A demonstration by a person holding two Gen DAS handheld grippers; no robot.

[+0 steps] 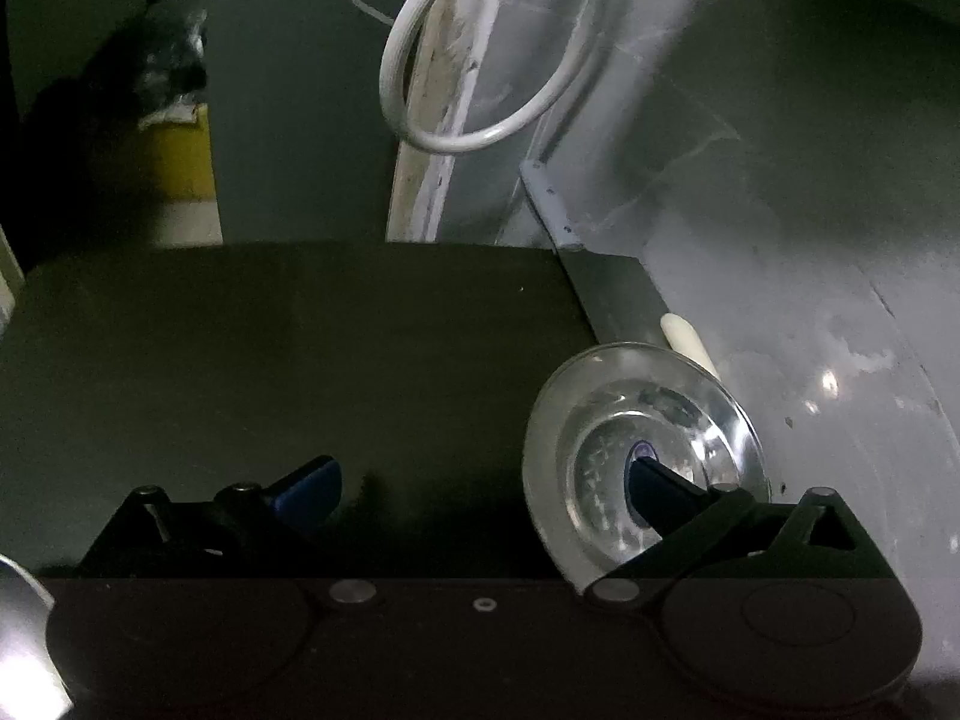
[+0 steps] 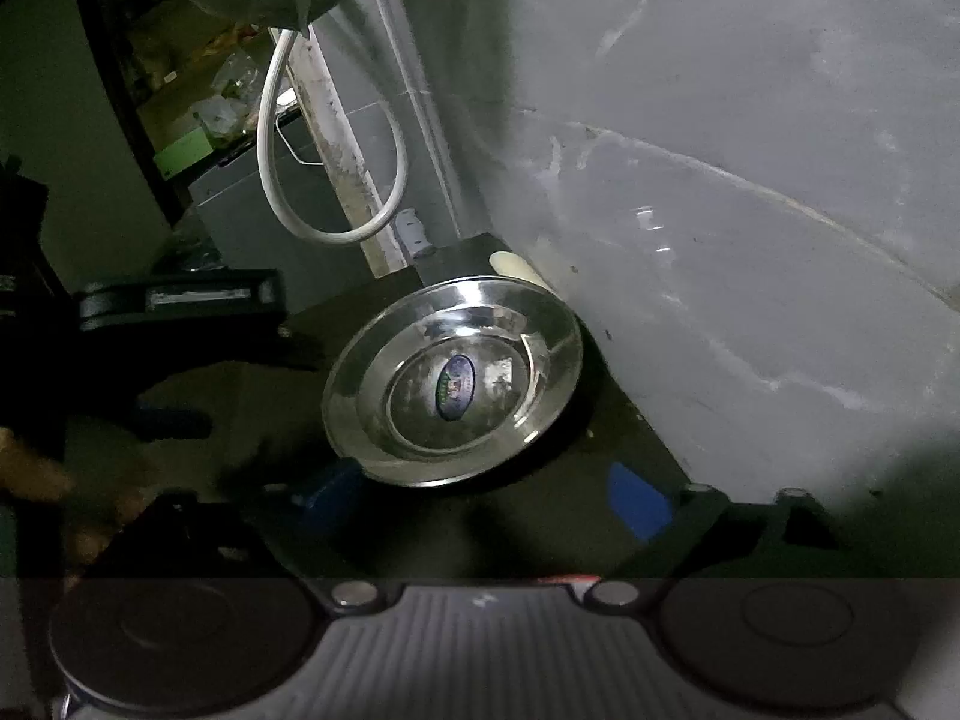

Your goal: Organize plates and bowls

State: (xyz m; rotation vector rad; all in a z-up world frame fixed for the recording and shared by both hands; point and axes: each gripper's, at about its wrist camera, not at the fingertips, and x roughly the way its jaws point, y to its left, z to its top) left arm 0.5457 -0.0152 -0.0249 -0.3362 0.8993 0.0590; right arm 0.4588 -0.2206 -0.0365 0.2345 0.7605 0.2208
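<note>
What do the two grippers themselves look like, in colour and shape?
Both are black. The left gripper and right gripper each have black linkage arms with silver pivot pins, blue fingertip pads, and a dark base with two round discs. The right base has a ribbed grey centre.

Plate point(image 2: 453, 381): shiny steel, blue-green oval sticker at centre. Table point(image 1: 270, 360): dark, plain. Wall point(image 2: 750, 180): grey, white streaks. Cable point(image 1: 420, 60): white. Left gripper point(image 1: 480, 486) and right gripper point(image 2: 486, 495): black, blue pads.
</note>
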